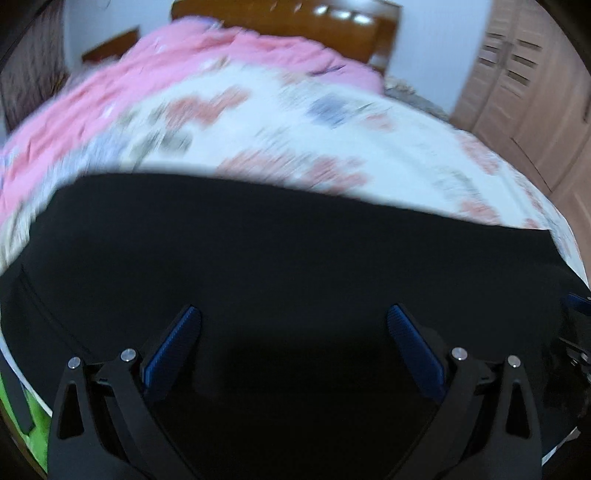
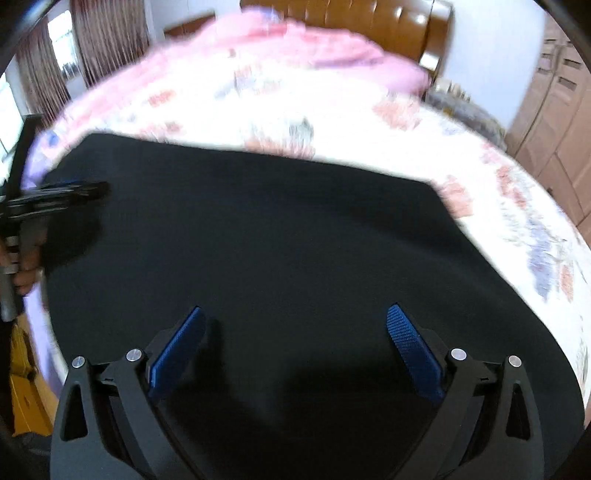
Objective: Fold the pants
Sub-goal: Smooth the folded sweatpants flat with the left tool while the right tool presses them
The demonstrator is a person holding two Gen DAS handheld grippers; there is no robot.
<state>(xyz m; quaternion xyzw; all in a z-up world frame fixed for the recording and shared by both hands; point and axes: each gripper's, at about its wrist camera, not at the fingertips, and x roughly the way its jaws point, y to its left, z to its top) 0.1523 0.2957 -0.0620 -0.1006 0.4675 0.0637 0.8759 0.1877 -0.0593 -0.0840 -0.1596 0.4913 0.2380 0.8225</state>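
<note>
Black pants (image 1: 280,258) lie flat across the near part of a bed with a floral sheet (image 1: 295,129). In the left wrist view my left gripper (image 1: 293,314) hangs over the dark cloth, blue pads wide apart, nothing between them. The right wrist view shows the same pants (image 2: 258,229) as a broad folded panel with a corner at the right. My right gripper (image 2: 295,314) is open above it, nothing between its pads. The left gripper (image 2: 74,192) also shows at the left edge of that view, held by a hand (image 2: 26,273) over the pants' left edge.
A pink blanket (image 1: 221,55) is bunched at the far end by a wooden headboard (image 1: 295,18). Wooden wardrobe doors (image 1: 535,92) stand to the right. Curtains (image 2: 99,37) hang at the far left. Both views are motion-blurred.
</note>
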